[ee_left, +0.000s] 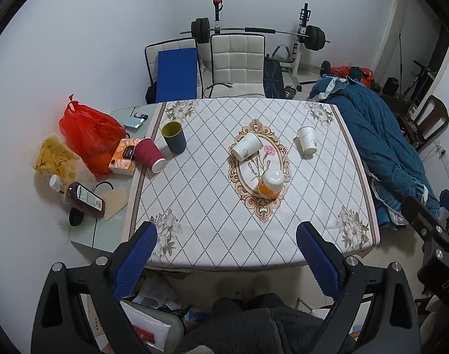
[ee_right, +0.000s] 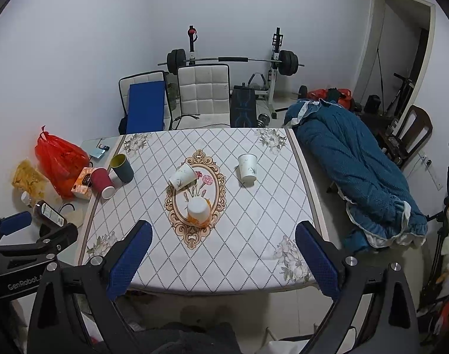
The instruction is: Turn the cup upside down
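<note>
Several cups stand on the patterned tablecloth [ee_left: 212,230]. An orange-and-white cup [ee_left: 271,183] [ee_right: 198,210] stands upside down on the oval medallion. A white paper cup [ee_left: 247,145] [ee_right: 182,176] lies tilted at the medallion's far edge. Another white cup [ee_left: 307,139] [ee_right: 247,167] stands mouth up at the right. A dark blue cup with a yellow inside [ee_left: 174,137] [ee_right: 122,167] stands mouth up at the left, beside an inverted maroon cup [ee_left: 149,155] [ee_right: 102,183]. My left gripper [ee_left: 226,234] and right gripper [ee_right: 223,234] are open and empty, held back over the table's near edge.
Left of the cloth lie a red plastic bag [ee_left: 90,135], a snack bag [ee_left: 56,159], an orange box [ee_left: 124,156] and a dark bottle [ee_left: 85,199]. A blue quilt [ee_right: 357,177] lies right of the table. White chairs [ee_left: 236,59] and a barbell rack stand behind.
</note>
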Demonstrator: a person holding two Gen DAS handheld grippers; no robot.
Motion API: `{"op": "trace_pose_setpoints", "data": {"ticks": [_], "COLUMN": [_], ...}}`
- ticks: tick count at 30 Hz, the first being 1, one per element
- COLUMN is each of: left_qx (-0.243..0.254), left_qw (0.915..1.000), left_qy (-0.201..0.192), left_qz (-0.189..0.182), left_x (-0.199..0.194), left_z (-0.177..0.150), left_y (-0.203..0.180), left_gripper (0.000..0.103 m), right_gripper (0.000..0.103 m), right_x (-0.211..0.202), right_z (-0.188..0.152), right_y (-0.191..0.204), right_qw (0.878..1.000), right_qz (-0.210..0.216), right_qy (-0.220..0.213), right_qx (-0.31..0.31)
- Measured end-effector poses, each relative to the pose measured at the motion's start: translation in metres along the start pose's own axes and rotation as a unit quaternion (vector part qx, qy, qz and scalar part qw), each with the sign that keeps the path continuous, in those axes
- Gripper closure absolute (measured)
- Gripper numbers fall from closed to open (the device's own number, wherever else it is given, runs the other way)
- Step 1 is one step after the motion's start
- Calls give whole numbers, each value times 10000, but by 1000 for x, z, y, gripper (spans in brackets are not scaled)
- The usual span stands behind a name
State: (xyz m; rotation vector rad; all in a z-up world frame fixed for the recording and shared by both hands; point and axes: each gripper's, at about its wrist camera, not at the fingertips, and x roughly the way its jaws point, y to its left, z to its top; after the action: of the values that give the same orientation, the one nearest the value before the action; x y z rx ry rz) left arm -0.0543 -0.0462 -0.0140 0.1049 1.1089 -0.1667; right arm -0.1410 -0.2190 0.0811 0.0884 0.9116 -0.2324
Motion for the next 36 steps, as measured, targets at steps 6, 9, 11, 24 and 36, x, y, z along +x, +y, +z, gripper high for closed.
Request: {"op": "trace_pose_setpoints", "data": {"ticks": [6,9,11,24,36], "left_qx": [-18,-24,-46,-74,-84], "left_qw": [10000,10000,10000,9998,9998], "left_qy": [-46,-53,-64,-171,-176], "left_qz": [-12,-12,-7,65,102], "left_x": [-4,-5,-6,-9,-9], "left_z": [-1,-1,-1,3,5], "left_y": [1,2,2,0,0], "left_gripper": [6,6,6,6,6], "right_gripper": [3,3,3,3,3], "right_x": [2,2,4,14,17], "right_z": [1,2,3,3,6], "right_y": [-1,-1,-1,0,-1], "right_qw": [10000,10000,10000,9999,9998], "right_qz": [6,19,8,45,51], "right_qy": [3,31,39,155,182], "right_qx": [-5,-16,-28,5,-25]}}
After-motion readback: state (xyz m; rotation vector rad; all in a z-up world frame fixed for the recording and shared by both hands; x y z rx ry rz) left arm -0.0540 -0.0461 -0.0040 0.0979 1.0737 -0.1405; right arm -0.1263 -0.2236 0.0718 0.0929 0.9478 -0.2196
